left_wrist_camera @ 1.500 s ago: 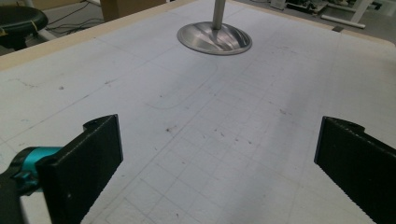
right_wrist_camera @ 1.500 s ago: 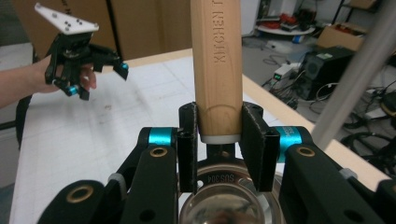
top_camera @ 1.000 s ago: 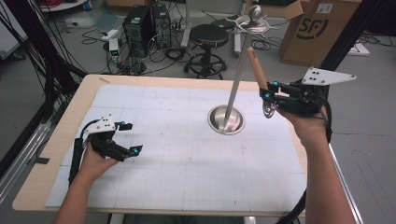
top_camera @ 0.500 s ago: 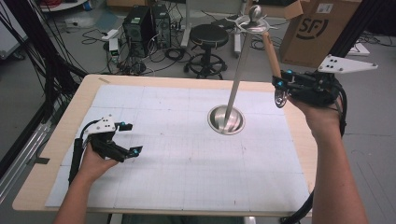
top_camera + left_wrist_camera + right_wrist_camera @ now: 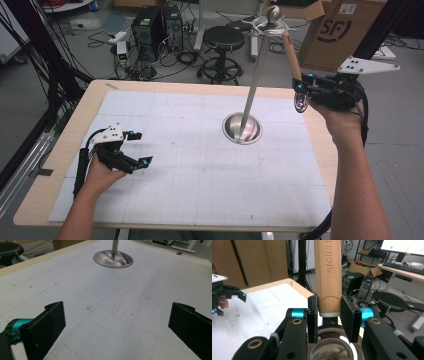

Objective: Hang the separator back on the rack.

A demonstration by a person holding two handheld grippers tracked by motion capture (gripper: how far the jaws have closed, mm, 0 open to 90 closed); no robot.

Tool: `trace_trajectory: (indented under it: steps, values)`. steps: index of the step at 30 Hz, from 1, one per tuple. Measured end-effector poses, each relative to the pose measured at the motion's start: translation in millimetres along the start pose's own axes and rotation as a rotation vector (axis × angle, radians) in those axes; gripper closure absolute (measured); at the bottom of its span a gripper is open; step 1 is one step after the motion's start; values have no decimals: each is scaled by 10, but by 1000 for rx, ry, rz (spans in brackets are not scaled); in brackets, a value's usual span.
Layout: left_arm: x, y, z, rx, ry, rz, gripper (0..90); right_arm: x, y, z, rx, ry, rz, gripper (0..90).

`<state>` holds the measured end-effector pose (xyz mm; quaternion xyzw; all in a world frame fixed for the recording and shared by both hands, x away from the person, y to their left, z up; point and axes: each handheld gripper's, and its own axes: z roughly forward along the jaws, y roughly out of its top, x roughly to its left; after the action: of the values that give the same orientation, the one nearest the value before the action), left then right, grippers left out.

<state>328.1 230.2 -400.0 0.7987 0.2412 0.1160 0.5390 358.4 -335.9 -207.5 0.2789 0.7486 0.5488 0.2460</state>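
The ladle (image 5: 295,75) with the wooden handle is held up in the air by the right gripper (image 5: 303,90), above the far right part of the table (image 5: 60,150) and just beside the tall metal stand. Its handle points upward and leans toward the top of the stand, and its steel bowl hangs below the jaws. In the right gripper view the two black jaws press on the low end of the wooden handle (image 5: 328,277) from both sides, just above the metal collar, and the round steel bowl (image 5: 332,347), marked "SUS304", lies directly under them; the word "KITCHEN" is printed along the handle. The metal stand (image 5: 255,75) is a thin pole that rises from a round shiny base (image 5: 242,128), which sits on the white grid mat (image 5: 190,165) a little right of the middle; the pole ends in a ball with short hooks around it, and the upper end of the ladle handle is very near this top, but I cannot tell if it touches. The left gripper (image 5: 136,148) rests low over the near left part of the mat, well apart from the stand, in the person's left hand (image 5: 102,172). Its jaws are spread wide with nothing between them; in the left gripper view they stand at both sides of the bare mat and the stand base (image 5: 113,258) shows far ahead. Behind the table there are a black stool (image 5: 224,37) and a cardboard box (image 5: 340,30) on the floor.
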Motion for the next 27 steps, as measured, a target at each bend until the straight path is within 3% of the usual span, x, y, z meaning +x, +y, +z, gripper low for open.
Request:
trace_trajectory:
  steps: [7,18,27]
  values:
    - [4,-10,-14,3,1,-3,17,-14,-7,48,5,-3,6,690]
    - [2,-15,-13,9,0,-2,17,-146,-134,151,-11,-5,67,690]
    - [-6,-17,-12,14,-1,0,17,-123,-158,295,8,9,72,690]
